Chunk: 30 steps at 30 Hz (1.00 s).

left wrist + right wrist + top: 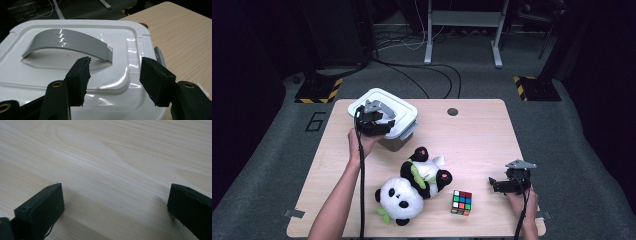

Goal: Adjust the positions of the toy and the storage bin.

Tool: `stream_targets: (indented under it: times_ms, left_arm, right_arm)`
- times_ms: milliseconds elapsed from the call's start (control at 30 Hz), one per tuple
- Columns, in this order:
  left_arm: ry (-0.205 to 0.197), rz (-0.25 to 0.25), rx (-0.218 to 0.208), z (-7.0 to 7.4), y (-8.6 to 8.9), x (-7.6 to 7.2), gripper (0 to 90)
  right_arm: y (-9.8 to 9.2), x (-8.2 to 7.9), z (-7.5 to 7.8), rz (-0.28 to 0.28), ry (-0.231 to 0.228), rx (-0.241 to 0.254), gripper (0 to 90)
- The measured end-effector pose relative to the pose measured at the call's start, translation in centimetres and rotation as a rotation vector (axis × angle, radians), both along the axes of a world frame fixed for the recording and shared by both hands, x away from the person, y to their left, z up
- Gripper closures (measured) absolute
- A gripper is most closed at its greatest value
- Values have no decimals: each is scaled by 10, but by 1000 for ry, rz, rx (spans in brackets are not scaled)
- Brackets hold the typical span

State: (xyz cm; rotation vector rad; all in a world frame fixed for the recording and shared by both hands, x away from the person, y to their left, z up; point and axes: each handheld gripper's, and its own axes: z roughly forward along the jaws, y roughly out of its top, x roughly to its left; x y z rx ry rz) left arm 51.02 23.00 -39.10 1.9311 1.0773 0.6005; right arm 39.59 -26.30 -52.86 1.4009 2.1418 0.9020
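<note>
High view shows your left hand-held gripper (379,125) over the white plastic lidded box (408,119) at the back left of the pale wooden worktop (482,135), while your right hand-held gripper (502,185) rests at the front right with its jaws spread wide and nothing between them. In the left gripper view your left jaws stand apart just short of the curved grey handle (67,42) on the lid, and nothing is between the pads (81,75). To my eye, you are at the box-handling step, beside the handle rather than on it. Next, you would probably need to centre the jaws across the handle's arch before closing. The two plush pandas (414,187) and the multicoloured puzzle cube (461,202) lie untouched near the front.
</note>
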Motion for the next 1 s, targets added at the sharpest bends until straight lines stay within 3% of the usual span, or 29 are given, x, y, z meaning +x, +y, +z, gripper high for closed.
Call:
stream_targets:
  times_ms: [200, 367, 600, 1000]
  left_arm:
    - [36, 38, -12, -9, 1, 12, 397]
    - [38, 37, -41, -12, 0, 24, 409]
    - [32, 36, -84, -16, -8, 26, 455]
    - [63, 40, -71, -12, -33, 29, 448]
  right_arm:
    - [0, 0, 0, 1, -1, -1, 1]
    - [0, 0, 0, -1, 0, 1, 0]
    - [0, 0, 0, 2, -2, -2, 0]
    - [0, 0, 0, -1, 0, 0, 0]
